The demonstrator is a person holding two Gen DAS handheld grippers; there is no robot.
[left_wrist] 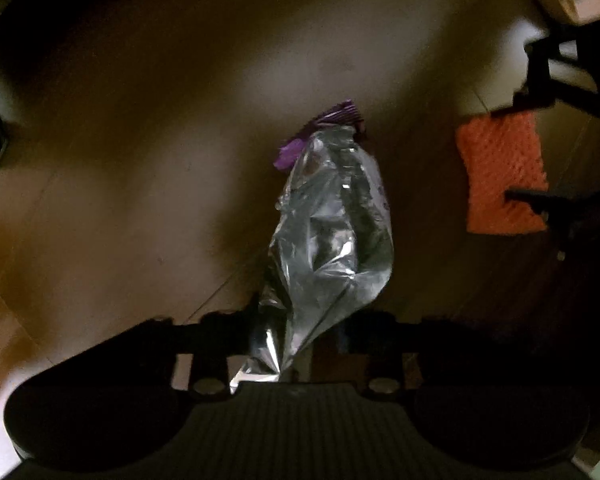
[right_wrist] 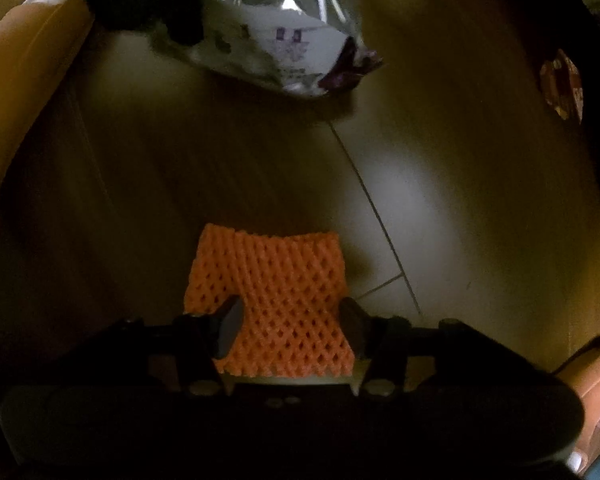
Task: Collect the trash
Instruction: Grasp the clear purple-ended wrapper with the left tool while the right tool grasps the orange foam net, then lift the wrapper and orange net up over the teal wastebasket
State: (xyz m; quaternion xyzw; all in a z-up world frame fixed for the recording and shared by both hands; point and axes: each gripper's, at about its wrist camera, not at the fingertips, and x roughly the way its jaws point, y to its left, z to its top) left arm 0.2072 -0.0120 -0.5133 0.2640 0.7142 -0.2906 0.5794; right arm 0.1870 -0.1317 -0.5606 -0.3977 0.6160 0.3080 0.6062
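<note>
Two grippers, two main trash items, one more scrap far off. Left gripper is clamped on one crumpled silver foil wrapper, pinched at its lower end; the wrapper sticks out ahead of the fingers with its purple torn edge farthest away, above the brown wooden floor. Whether the wrapper tip touches the floor, cannot tell. Right gripper has its fingers spread part way, one on each side of one orange foam net; the pads sit against the net's edges, but a firm grip vs just bracketing it, cannot tell. The net lies flat on the floor. From the right wrist view the same wrapper shows at the top, well apart from the net. One small reddish wrapper scrap at the far right edge, blurred
</note>
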